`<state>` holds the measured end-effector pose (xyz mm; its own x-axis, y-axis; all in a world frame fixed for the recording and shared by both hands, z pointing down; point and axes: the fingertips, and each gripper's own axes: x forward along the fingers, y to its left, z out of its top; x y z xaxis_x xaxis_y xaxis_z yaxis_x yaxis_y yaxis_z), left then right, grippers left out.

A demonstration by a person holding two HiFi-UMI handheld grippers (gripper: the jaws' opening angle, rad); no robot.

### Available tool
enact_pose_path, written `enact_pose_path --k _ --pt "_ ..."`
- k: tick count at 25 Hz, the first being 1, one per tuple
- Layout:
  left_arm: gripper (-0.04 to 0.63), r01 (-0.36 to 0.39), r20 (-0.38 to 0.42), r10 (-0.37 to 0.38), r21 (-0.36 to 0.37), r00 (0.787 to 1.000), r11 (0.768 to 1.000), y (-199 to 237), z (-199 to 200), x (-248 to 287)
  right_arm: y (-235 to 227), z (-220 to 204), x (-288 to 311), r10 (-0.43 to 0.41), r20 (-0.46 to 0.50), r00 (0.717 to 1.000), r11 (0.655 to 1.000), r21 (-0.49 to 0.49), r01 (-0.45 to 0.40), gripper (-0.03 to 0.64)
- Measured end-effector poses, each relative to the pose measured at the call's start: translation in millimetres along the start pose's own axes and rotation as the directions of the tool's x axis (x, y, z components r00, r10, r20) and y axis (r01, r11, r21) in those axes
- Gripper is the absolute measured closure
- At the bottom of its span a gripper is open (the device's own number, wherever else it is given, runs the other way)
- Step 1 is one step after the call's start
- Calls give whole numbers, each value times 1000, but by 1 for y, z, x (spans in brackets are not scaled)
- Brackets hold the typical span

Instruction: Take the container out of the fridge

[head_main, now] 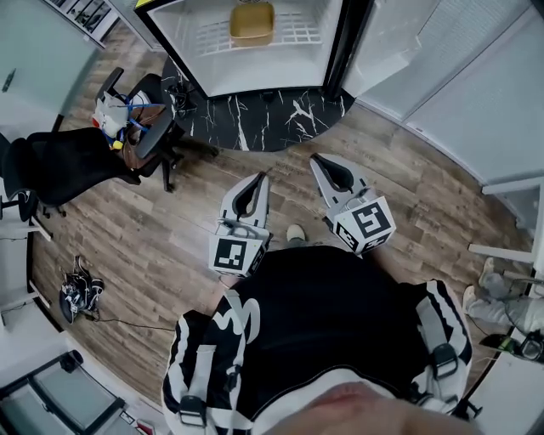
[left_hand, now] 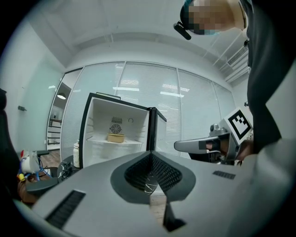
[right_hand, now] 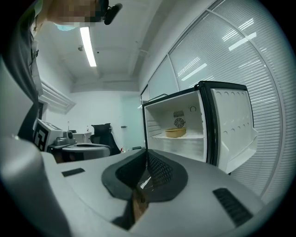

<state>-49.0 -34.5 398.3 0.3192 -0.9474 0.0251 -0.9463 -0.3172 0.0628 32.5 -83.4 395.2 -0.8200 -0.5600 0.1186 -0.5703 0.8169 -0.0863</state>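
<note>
The fridge is seen standing on a black marble-patterned slab. Its door is swung fully aside, so the interior is left exposed to a straight approach. The tan container is set on the white wire shelf, near the middle and just below the small round vent in the back wall. Nothing else is seen beside it, so room is left at both of its sides. Whether it is lidded cannot be settled at this range; it may be an open tub.

The left gripper and the right gripper are held low in front of the person's body, side by side. Both are aimed toward the fridge and are well apart from it. The jaws of each are brought together with nothing between them, a posture judged to suit walking rather than grasping.

No step of the removal is yet made, and the container is untouched. For the next move, the gap to the fridge would have to be closed. The jaws would have to be parted before the shelf is reached, since the container is wider than closed jaws can admit.

An office chair is placed off to the left, out of the path.
</note>
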Motion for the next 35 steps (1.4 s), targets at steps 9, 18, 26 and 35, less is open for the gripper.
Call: enact_pose_path --k 9,18,26,35 --pt "586 12 18 -12 -3 1000 1000 3 5 7 -4 1 5 -11 16 1000 1000 21 11 603" --pt "586 -6 15 6 17 1000 1000 5 5 11 -12 4 8 1 28 1000 1000 22 -2 603" --pt "586 -34 6 34 20 999 999 1 2 10 -15 2 8 24 30 999 999 36 -25 603" --pt "586 -68 -30 68 4 997 998 15 -7 8 -15 -4 20 51 10 999 998 47 -51 603"
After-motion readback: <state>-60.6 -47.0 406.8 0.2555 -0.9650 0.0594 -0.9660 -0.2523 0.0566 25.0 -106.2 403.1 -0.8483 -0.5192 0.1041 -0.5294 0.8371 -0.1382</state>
